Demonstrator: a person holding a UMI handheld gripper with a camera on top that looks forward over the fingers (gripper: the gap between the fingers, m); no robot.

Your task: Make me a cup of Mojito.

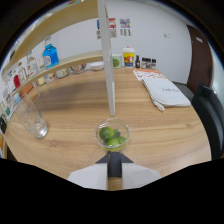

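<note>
A small clear bowl (113, 135) holding green lime pieces stands on the wooden table (165, 137), just ahead of my fingertips. My gripper (114, 157) is low over the table, its dark tips meeting in the middle, shut with nothing between them. An empty tall clear glass (31, 119) stands to the left of the bowl, farther from the fingers. Beyond the bowl a thin white upright pole (107, 60) rises from the table.
A shelf along the left wall carries a blue bottle (50, 54) and several small jars. Bottles and containers (131, 58) stand at the table's far end. A white cloth (166, 93) lies at the far right, beside a dark chair (210, 117).
</note>
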